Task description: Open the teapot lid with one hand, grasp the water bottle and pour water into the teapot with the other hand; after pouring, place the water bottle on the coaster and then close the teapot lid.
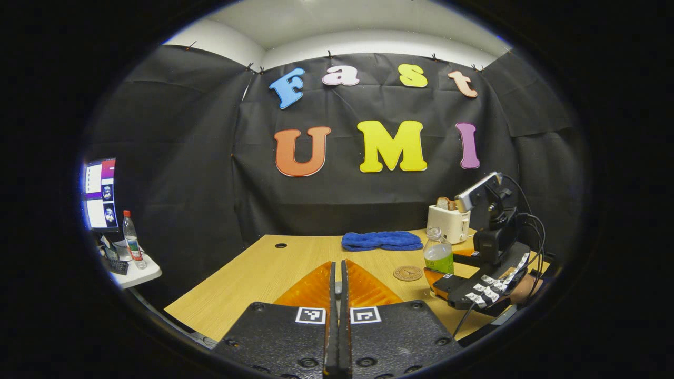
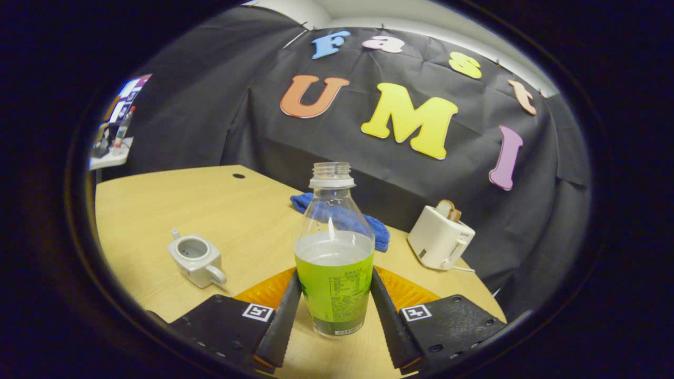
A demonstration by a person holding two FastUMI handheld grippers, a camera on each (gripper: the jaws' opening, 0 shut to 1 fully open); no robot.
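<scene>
In the right gripper view the teapot [image 2: 196,260] sits at the left on the wooden surface [image 2: 174,210], white, squat, lid off, its round mouth open; what is inside cannot be told. Bare wood lies all around it, running back to the far edge by the black wall.

To its right stands the water bottle [image 2: 335,252], upright, uncapped, clear plastic with a green label, liquid reaching roughly halfway up. The right tool [image 2: 335,308] has its fingers spread to either side of the bottle's lower part; whether both press on it cannot be told. Behind the bottle lies a blue cloth [image 2: 342,218], and farther right a white toaster [image 2: 439,239] near the surface's edge.

In the left gripper view the left tool [image 1: 337,295] is closed, fingers together on nothing. The round coaster [image 1: 408,272] lies ahead to the right, unoccupied, just left of the bottle.
</scene>
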